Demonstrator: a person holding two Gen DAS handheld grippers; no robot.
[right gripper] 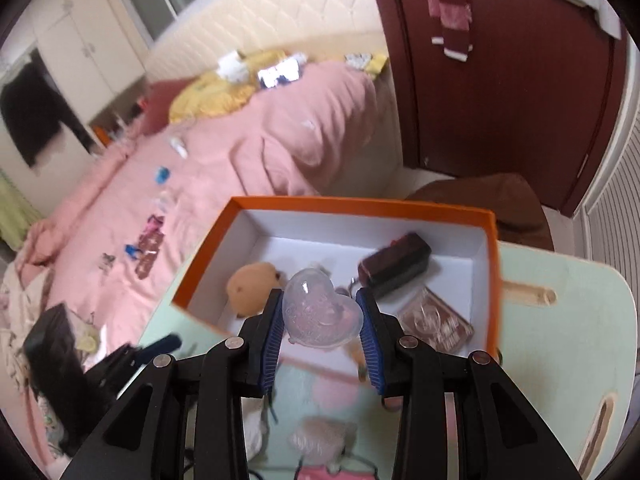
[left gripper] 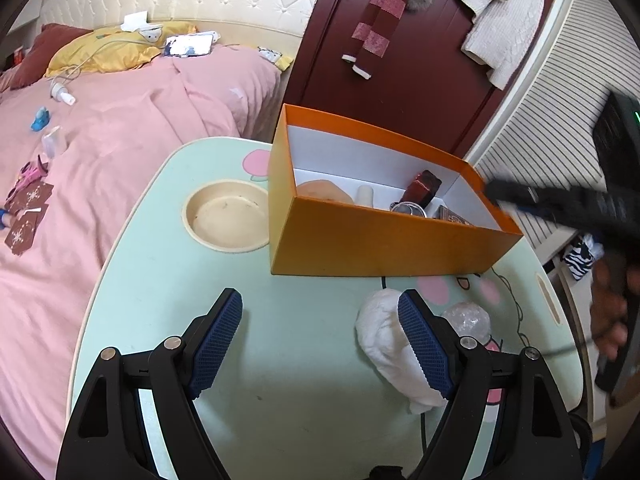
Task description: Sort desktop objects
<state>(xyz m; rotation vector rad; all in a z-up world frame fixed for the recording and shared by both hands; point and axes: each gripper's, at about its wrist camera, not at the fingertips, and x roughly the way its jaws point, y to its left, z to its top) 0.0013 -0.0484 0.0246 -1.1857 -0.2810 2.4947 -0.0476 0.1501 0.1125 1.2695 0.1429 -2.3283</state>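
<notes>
An orange box (left gripper: 384, 248) with a white inside stands on the pale green table (left gripper: 168, 280). It holds a tan plush (right gripper: 250, 286), a dark red case (right gripper: 396, 268) and a brown card packet (right gripper: 436, 322). My right gripper (right gripper: 320, 328) is shut on a clear heart-shaped case (right gripper: 320, 314), held above the box's near wall (right gripper: 200, 312). My left gripper (left gripper: 320, 340) stands open over the table in front of the box. A crumpled white cloth (left gripper: 388, 344) lies by its right finger (left gripper: 424, 344), and a clear crumpled wrapper (left gripper: 468, 320) sits just beyond.
A round cream recess (left gripper: 228, 216) is sunk into the table left of the box. A pink bed (left gripper: 120, 128) with small items lies to the left, a dark red door (left gripper: 420, 80) behind. The other gripper's blurred dark body (left gripper: 568, 200) and a hand (left gripper: 612, 312) are at right.
</notes>
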